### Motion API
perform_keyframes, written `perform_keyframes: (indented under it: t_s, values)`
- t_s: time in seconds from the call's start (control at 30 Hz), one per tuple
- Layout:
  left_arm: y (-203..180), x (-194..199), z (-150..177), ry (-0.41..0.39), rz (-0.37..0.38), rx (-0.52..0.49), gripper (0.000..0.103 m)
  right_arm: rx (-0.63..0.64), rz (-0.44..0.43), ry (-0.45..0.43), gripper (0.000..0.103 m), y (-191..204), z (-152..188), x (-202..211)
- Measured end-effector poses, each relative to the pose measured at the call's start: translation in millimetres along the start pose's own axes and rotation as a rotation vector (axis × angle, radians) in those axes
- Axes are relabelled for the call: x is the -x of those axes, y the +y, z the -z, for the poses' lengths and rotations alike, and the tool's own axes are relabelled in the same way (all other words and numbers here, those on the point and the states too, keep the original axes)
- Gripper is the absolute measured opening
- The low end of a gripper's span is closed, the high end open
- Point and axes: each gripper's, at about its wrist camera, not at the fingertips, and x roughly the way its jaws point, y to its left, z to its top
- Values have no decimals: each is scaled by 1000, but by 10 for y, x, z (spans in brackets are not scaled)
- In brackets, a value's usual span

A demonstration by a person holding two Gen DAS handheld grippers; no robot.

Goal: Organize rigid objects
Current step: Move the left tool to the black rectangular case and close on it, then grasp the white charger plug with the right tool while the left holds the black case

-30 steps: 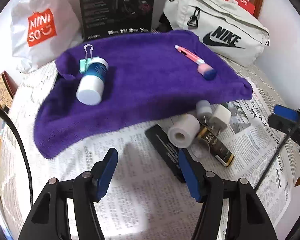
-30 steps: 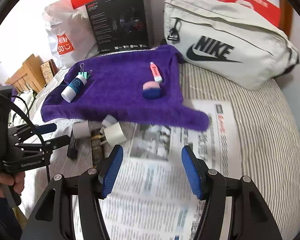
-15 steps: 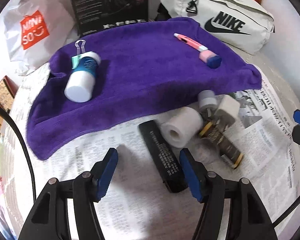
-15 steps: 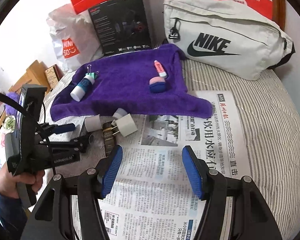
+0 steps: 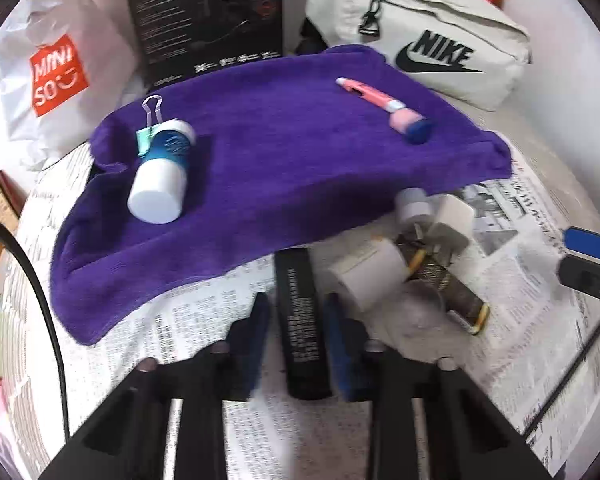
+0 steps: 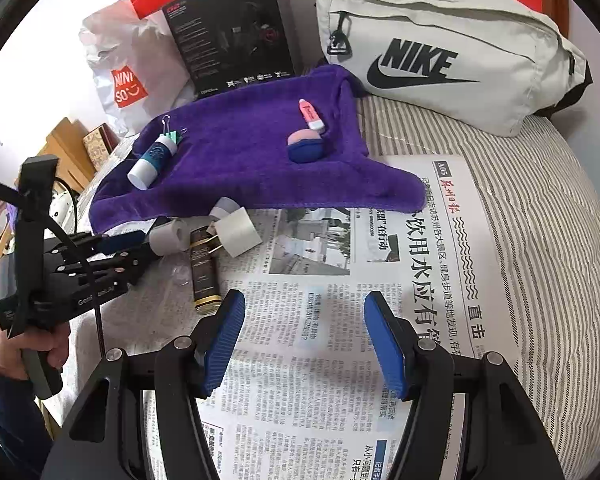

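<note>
A long black box (image 5: 303,320) lies on the newspaper, and my left gripper (image 5: 298,312) is shut on it, one blue pad on each side. A white tape roll (image 5: 370,278), a white charger plug (image 5: 448,220), a small grey cap (image 5: 414,204) and a dark gold-ended tube (image 5: 452,292) lie just right of it. On the purple towel (image 5: 280,152) lie a white and blue bottle (image 5: 162,176) with a green binder clip (image 5: 148,136), a pink pen (image 5: 366,94) and a pink and blue sponge (image 5: 412,124). My right gripper (image 6: 304,320) is open and empty above the newspaper (image 6: 340,320).
A Nike bag (image 6: 440,48), a black product box (image 6: 236,28) and a Miniso bag (image 6: 128,80) stand behind the towel. The striped bedding (image 6: 540,220) lies to the right. The left gripper also shows in the right wrist view (image 6: 140,244).
My left gripper has moved forward over the black box and its jaws have closed on it. My right gripper has stayed open and shifted a little.
</note>
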Motion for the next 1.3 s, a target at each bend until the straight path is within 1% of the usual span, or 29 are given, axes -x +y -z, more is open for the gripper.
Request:
perform_keyframes:
  t_s: [0.07,0.2,0.33,0.4,0.47,0.6,0.77,0.93,1.17,1.3]
  values:
    - [-26,7,8,-7,-3,-16,22,-3,-7,3,62,-1,-1,-19]
    - [26,29,33,-10,12,-1,22,3,-31,3,62,33,-33,-70]
    - [88,65,81,-5,6,2,22,49,-66,11,62,139,-109,-187]
    - [134,84,112,-2,9,7,22,65,-77,30,62,189,-153,-265]
    - [170,97,131,0,2,11,22,93,-87,27,62,244,-195,-321]
    - [215,97,143,-2,13,18,22,157,-86,30,62,365,-261,-428]
    - [224,97,142,-5,22,17,22,203,-84,52,62,437,-301,-593]
    - [244,96,141,-8,34,24,22,215,-94,55,62,462,-316,-709]
    - [249,100,134,-7,39,18,22,232,-95,28,61,507,-382,-759]
    - [243,98,131,-9,40,15,22,267,-68,27,59,524,-414,-748]
